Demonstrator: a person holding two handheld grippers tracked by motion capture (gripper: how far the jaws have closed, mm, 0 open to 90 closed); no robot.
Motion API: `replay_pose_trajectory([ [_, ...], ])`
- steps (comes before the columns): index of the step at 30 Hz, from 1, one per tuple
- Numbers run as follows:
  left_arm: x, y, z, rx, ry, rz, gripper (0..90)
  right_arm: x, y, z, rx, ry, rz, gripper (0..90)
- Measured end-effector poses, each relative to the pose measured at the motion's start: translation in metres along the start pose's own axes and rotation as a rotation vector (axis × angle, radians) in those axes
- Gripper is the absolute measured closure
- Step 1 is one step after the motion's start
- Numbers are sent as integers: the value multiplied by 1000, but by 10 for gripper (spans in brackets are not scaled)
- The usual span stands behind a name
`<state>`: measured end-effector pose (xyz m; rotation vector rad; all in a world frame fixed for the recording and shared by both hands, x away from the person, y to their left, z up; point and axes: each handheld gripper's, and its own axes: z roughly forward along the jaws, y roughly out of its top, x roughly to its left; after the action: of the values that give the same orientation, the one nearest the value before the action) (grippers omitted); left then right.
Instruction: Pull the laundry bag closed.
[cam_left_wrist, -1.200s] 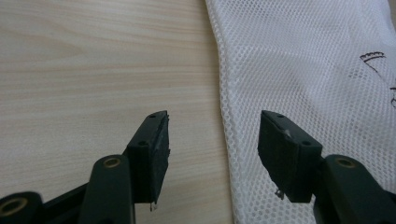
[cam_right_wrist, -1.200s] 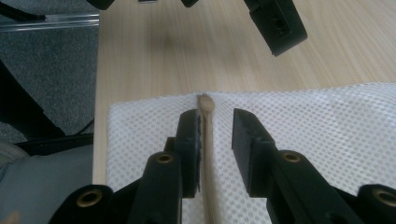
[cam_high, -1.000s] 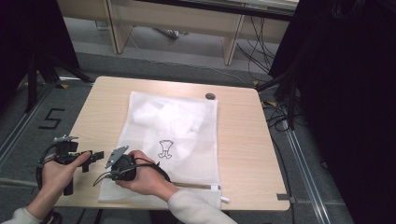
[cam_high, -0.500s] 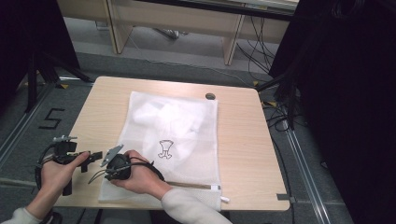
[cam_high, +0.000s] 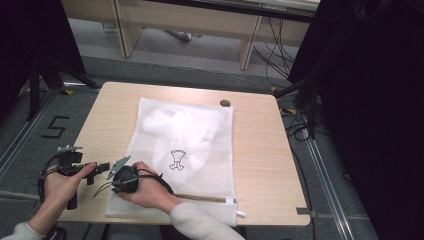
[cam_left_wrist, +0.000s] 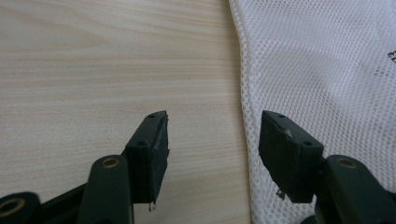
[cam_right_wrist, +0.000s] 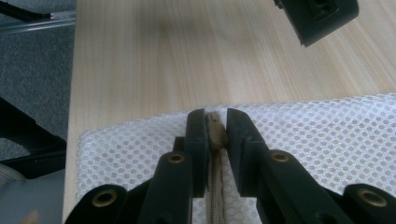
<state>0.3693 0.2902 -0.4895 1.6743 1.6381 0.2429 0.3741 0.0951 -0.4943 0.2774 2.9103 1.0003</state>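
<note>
A white mesh laundry bag with pale clothing inside lies flat on the wooden table. My right gripper is at the bag's near left corner. Its jaws have just been closing, and they are shut on the tan zipper pull at the end of the zipper. My left gripper hovers just left of it, open, with nothing between its jaws. In the left gripper view the left gripper straddles the bag's edge above bare wood.
A small dark round spot sits near the table's far edge. A black drawing shows through the mesh. The table's left edge drops to grey floor. Desk legs and cables stand beyond the table.
My right gripper edged left along the bag's near edge and closed its jaws on the zipper pull. The left gripper stayed where it was.
</note>
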Motion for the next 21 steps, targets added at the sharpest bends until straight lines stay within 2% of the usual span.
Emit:
replay_pose_trajectory([
  [1, 1, 0, 0, 5, -5, 4, 421, 1, 0, 1, -8, -1, 13, 817],
  [2, 1, 0, 0, 4, -6, 5, 420, 1, -1, 0, -18, -7, -9, 819],
  [4, 1, 0, 0, 0, -9, 5, 421, 2, -1, -1, -21, -7, 1, 819],
  [6, 0, 0, 1, 8, -10, 1, 421, 3, -1, -3, -38, -10, -16, 820],
  [9, -2, 0, 1, 17, -31, -7, 421, 6, 0, -9, -54, -21, -29, 820],
  [11, -5, 1, 2, 26, -69, -12, 419, 8, 0, -15, -68, -33, -39, 820],
  [13, -6, 1, 3, 29, -80, -14, 415, 8, 0, -17, -71, -30, -47, 821],
  [14, -9, 1, 4, 51, -110, -20, 412, 9, -1, -21, -77, -45, -57, 821],
  [16, -10, 1, 5, 59, -120, -21, 412, 10, -2, -23, -81, -47, -59, 821],
  [17, -13, 0, 6, 57, -125, -28, 410, 9, -2, -25, -92, -62, -80, 821],
  [18, -14, 0, 7, 61, -131, -26, 410, 9, -2, -25, -92, -62, -80, 821],
  [19, -16, 0, 9, 89, -143, -25, 406, 12, -2, -27, -92, -59, -57, 821],
  [21, -19, 0, 12, 116, -149, -24, 407, 11, -2, -27, -95, -82, -89, 821],
])
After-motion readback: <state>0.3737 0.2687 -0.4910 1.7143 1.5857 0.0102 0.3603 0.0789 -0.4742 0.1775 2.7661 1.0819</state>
